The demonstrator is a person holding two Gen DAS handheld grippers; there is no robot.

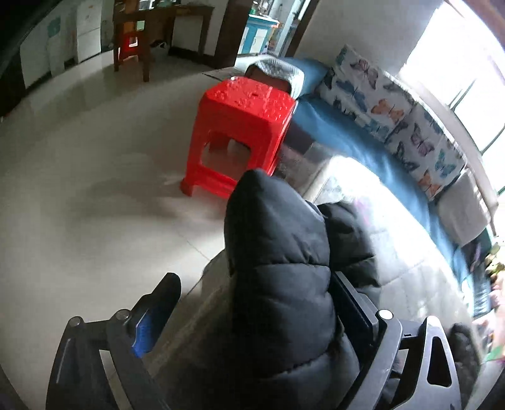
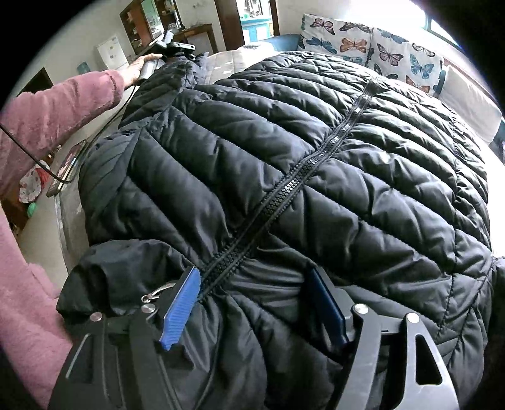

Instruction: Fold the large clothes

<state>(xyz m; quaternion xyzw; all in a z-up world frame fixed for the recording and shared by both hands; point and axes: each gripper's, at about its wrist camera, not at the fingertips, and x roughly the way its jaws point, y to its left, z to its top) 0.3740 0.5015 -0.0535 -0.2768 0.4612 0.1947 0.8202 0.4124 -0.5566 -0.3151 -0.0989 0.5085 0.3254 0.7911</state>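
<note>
A black puffer jacket point(image 2: 315, 164) lies spread front up on a pale quilted cover point(image 1: 394, 239), its zip point(image 2: 284, 189) running away from me in the right wrist view. My right gripper point(image 2: 252, 272) is at the near end of the zip, its blue pads point(image 2: 180, 309) pressing gathered fabric between them. In the left wrist view a black padded sleeve point(image 1: 277, 252) stands up between the wide-apart fingers of my left gripper point(image 1: 254, 277). The sleeve leans on the right finger and is clear of the left one. A hand in a pink sleeve point(image 2: 56, 104) holds that left gripper point(image 2: 167, 44) at the jacket's far left.
A red plastic stool point(image 1: 243, 126) stands on the tiled floor beside the sofa. Butterfly-print cushions point(image 2: 356, 41) line the back, over a blue cover point(image 1: 347, 135). A phone point(image 2: 66, 170) with a cable lies at the left edge. A wooden table point(image 1: 157, 25) stands far off.
</note>
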